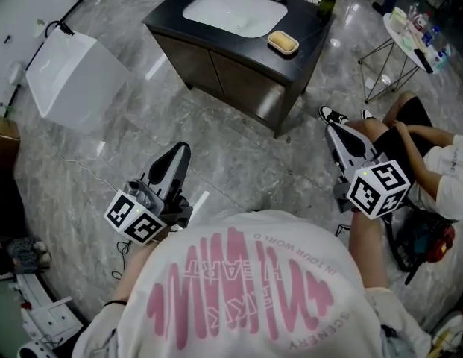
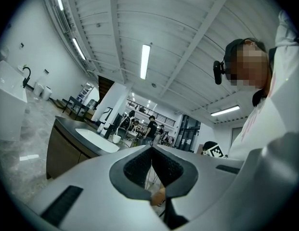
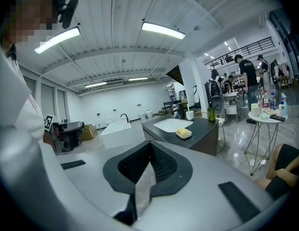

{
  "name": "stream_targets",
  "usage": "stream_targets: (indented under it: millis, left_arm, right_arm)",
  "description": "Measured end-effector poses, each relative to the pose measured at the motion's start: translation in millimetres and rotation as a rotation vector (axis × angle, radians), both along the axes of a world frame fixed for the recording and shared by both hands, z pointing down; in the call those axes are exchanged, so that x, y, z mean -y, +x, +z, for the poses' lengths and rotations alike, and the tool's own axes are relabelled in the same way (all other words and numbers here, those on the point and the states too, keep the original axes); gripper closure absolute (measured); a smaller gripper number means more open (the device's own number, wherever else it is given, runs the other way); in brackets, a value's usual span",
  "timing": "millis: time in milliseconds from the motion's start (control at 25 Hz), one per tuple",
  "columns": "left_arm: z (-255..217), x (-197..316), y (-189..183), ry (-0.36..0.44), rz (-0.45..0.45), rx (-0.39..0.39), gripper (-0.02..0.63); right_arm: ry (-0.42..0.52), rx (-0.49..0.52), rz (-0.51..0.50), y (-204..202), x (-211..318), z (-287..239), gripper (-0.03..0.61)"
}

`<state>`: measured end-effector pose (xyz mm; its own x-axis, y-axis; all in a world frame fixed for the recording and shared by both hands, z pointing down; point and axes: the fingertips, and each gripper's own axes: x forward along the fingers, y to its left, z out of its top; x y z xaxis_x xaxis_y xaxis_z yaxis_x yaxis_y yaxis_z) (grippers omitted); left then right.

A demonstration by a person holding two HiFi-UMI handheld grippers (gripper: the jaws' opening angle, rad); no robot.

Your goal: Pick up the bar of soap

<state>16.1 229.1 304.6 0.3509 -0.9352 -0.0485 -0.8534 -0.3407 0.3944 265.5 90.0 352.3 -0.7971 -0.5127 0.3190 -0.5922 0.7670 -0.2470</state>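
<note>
While the bar of soap point(image 1: 283, 42) lies on the table point(image 1: 309, 47) well ahead in the head view, the right hand-held gripper point(image 1: 333, 130) sits nearer it than the left hand-held gripper point(image 1: 179, 154). Left gripper view: jaws pressed together, empty. Right gripper view: jaws likewise closed on nothing, soap ahead, slightly right, long axis crosswise
</note>
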Motion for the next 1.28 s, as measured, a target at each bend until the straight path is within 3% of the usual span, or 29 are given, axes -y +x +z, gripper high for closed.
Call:
stream_targets:
  millis: [520, 1000, 1280]
  left_arm:
    - [2, 8, 10, -0.028, 0.05, 0.005, 0.604]
    - [-3, 70, 17, 0.024, 0.153, -0.003, 0.604]
    - [6, 112, 5, -0.007, 0.219, 0.001, 0.604]
  right_arm:
    - [-0.045, 0.019, 0.014, -5, -5, 13, 0.566]
    - [-0.032, 0.01, 0.095, 5, 23, 9, 0.566]
    - [-0.041, 0.006, 0.152, -1, 50, 14, 0.566]
